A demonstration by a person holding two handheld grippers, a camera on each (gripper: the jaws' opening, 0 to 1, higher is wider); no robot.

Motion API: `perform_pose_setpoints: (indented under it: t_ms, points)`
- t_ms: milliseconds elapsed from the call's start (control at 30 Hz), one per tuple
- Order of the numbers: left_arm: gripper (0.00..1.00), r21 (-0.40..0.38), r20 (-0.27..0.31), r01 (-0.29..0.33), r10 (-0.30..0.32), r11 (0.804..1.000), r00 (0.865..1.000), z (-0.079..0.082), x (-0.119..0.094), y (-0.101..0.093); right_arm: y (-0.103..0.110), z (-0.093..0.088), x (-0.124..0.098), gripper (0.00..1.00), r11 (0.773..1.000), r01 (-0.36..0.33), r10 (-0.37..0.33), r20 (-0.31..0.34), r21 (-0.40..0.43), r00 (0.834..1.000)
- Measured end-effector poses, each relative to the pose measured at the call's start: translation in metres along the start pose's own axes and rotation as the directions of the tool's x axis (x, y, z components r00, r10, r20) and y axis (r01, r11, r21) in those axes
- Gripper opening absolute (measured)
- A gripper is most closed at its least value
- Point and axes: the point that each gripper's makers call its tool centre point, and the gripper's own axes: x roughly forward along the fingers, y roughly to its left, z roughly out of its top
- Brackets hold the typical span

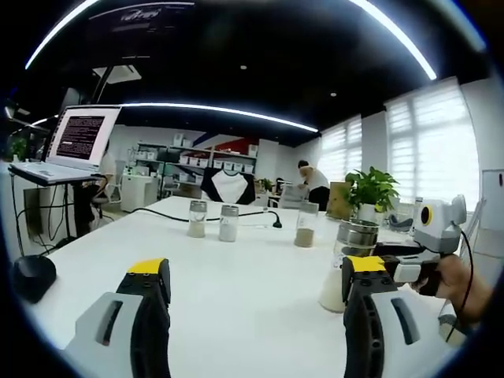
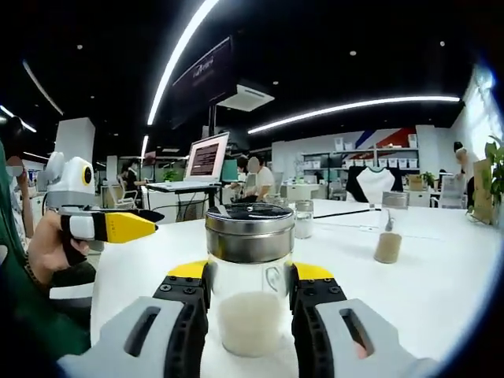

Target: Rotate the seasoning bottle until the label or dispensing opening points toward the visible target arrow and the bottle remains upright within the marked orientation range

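R grey yellow-tipped gripper clamps clear metal-capped seasoning bottle on white table; L gripper apart. No arrow apparent; over-twisting may tip it.

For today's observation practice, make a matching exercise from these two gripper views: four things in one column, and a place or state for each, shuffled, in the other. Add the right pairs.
Things
1. seasoning bottle
2. left gripper
3. laptop
4. potted plant

Places or states
A. open, jaws wide apart over bare white table
B. on a raised stand, screen lit
C. clamped upright between the right gripper jaws
D. at the table's far end, near the windows

Pairs: 1-C, 2-A, 3-B, 4-D
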Motion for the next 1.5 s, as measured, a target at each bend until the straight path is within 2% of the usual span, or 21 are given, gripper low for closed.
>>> perform_pose_setpoints:
  t_ms: [267, 433, 533, 867, 1133, 1267, 1500]
  points:
    - [0.95, -0.007, 0.003, 0.0, 0.0, 1.0, 1.0, 0.0005, -0.0003, -0.0004, -0.0016, -0.0007, 0.0014, 0.38, 0.997, 0.08, -0.08, 0.004, -0.001, 0.997]
    - [0.95, -0.001, 0.002, -0.006, 0.006, 1.0, 1.0, 0.0007, -0.0008, -0.0004, -0.0032, -0.0008, -0.0008, 0.38, 0.988, 0.156, -0.156, 0.007, -0.001, 0.988]
    - [0.95, -0.003, 0.004, -0.006, 0.006, 1.0, 1.0, 0.0011, -0.0013, -0.0007, -0.0041, -0.0009, -0.001, 0.38, 0.986, 0.168, -0.169, 0.014, 0.003, 0.986]
    - [0.94, 0.003, 0.007, -0.005, 0.005, 1.0, 1.0, 0.0014, -0.0011, -0.0013, -0.0059, 0.0003, -0.0015, 0.38, 0.963, 0.271, -0.271, 0.026, 0.006, 0.962]
    - [0.93, -0.011, -0.006, -0.017, 0.017, 1.0, 1.0, -0.0015, -0.0009, 0.0019, -0.0076, 0.0007, -0.0015, 0.38, 0.95, 0.313, -0.313, 0.024, 0.011, 0.949]
    - [0.93, -0.017, 0.01, 0.001, -0.001, 1.0, 1.0, 0.0025, -0.0015, -0.0011, -0.0084, 0.0007, -0.0013, 0.38, 0.943, 0.332, -0.332, 0.032, 0.014, 0.943]
    - [0.93, -0.022, 0.004, -0.009, 0.009, 1.0, 1.0, 0.0006, -0.0018, 0.002, -0.0093, 0.0008, -0.0014, 0.38, 0.941, 0.337, -0.337, 0.038, 0.013, 0.941]
